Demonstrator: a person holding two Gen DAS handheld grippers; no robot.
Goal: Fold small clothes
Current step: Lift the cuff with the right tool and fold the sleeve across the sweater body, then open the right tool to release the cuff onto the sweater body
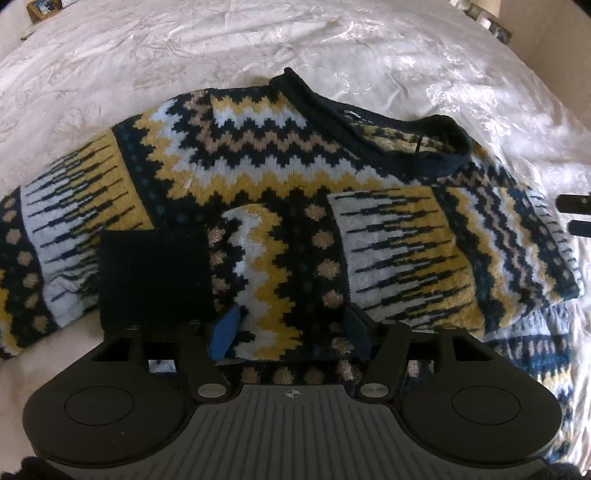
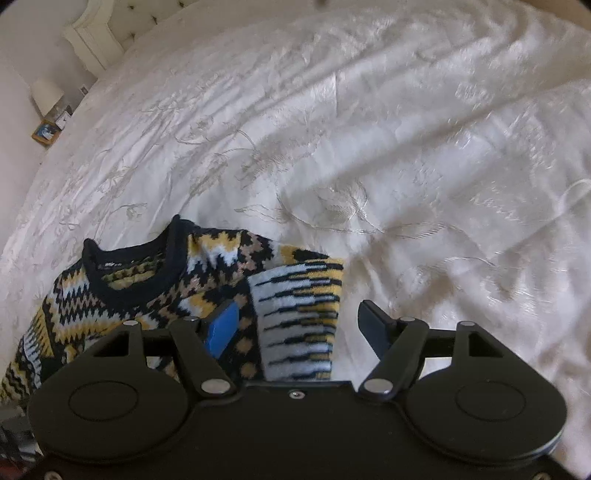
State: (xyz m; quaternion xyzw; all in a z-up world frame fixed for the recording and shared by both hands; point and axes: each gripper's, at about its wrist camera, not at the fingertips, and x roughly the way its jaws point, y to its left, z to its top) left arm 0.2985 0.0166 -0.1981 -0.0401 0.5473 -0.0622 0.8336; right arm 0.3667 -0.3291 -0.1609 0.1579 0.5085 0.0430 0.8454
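Sweater: a small knitted sweater (image 1: 280, 177) in navy, yellow, pale blue and tan zigzags lies flat on the bedspread, its navy collar (image 1: 406, 133) toward the far side.
Sleeves: both are folded in across the body; the navy cuff (image 1: 155, 277) of one rests on the front, just beside the left claw.
Left gripper: the left gripper (image 1: 290, 332) hangs low over the folded sleeve, its blue-padded fingers (image 1: 223, 334) spread wide on either side of the knit, gripping nothing.
Right gripper: the right gripper (image 2: 299, 332) sits at the sweater's edge, jaws wide apart; the striped sleeve fold (image 2: 299, 317) lies between them, not pinched. Its dark tips show at the right edge of the left wrist view.
Bedspread: a white embroidered bedspread (image 2: 369, 147), creased, lies under everything.
Far corner: a headboard (image 2: 96, 33), a lamp (image 2: 46, 92) and a small framed picture (image 2: 44, 133) stand beyond the bed.
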